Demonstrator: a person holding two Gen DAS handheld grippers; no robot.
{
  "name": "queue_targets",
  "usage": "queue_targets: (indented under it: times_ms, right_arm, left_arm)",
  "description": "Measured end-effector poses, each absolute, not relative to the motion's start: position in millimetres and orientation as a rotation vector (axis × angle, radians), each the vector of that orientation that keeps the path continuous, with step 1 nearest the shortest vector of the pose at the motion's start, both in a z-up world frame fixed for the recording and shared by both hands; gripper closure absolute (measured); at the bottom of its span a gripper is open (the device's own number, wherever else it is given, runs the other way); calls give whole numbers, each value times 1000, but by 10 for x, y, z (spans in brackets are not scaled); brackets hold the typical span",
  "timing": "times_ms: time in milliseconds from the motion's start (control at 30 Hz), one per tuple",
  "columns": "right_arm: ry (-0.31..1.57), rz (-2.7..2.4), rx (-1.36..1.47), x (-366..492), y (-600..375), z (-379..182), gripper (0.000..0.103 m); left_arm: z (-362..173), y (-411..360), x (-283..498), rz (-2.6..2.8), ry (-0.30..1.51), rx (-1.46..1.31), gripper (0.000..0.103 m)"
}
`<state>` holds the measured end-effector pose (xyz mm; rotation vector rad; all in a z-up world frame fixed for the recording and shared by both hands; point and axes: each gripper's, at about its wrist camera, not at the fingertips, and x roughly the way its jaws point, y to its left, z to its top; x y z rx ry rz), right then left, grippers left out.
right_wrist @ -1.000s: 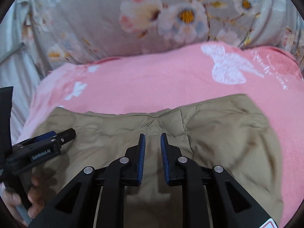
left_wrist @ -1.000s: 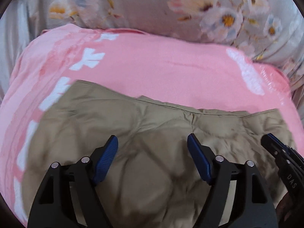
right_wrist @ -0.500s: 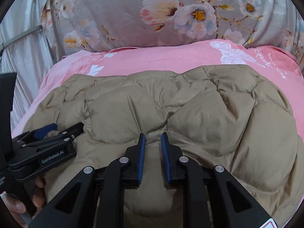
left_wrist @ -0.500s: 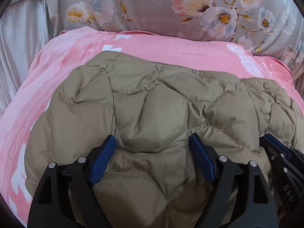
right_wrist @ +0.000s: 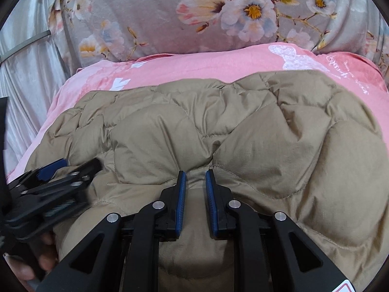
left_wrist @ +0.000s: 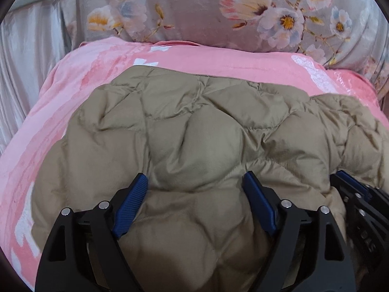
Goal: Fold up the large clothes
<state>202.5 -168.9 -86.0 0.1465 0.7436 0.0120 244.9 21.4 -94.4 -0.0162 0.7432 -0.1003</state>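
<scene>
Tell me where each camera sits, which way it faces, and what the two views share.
Left wrist: rides the left gripper, looking forward over its wide-apart fingers at the tan quilted jacket; the right gripper shows at the right edge.
Right wrist: rides the right gripper, nearly closed on a jacket fold; the left gripper and hand show at left.
Shared: jacket, pink blanket, floral fabric behind.

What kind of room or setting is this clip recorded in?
Probably a bedroom: the tan quilted jacket lies on a pink blanket spread like bedding, with floral fabric behind it.
</scene>
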Motion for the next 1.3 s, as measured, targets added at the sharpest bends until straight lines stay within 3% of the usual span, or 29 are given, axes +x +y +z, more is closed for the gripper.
queue_targets:
  times_ms: [67, 133, 200, 400, 633, 700, 733, 800, 867, 933, 1067, 1300]
  right_arm:
    - [721, 31, 164, 1881, -1636, -741, 87]
    - [706, 81, 190, 1752, -1532, -646, 87]
    - [731, 116, 179, 1713, -1380, -649, 88]
    - [777, 113, 229, 1764, -1330, -818, 88]
    - [801, 104, 200, 1811, -1296, -910, 89]
    - [796, 86, 189, 1816, -1273, -932, 89]
    - [796, 83, 183, 1817, -1270, -937, 89]
    - [799, 84, 175, 1832, -1265, -937, 89]
    - [807, 98, 194, 1828, -1307, -916, 90]
    - [817, 100, 261, 1735, -1381, -833, 94]
    - [786, 136, 259, 1295, -1312, -643, 102]
    - [875, 176, 390, 1183, -1343, -936, 100]
  left_arm:
    - [-783, 464, 2202, -116, 718, -91, 25]
    - [-667, 744, 1951, -61, 693, -107, 15]
    - [-668, 1157, 1769, 18, 719, -174, 12]
    - [-1274, 2149, 1888, -5, 926, -660, 12]
    - [-1262, 1879, 2150, -194, 923, -745, 11]
    - [-1247, 1764, 2220, -183, 924, -710, 19]
    - [-1209, 1693, 2231, -187, 930, -690, 33]
    - [-1087, 1619, 2193, -184, 916, -662, 46]
    - [-937, 1614, 2133, -191, 892, -648, 67]
    - [-778, 1628, 2081, -211, 869, -637, 76]
    - [-435, 1567, 1940, -248, 809, -575, 84]
    - [167, 1124, 1583, -305, 695, -434, 90]
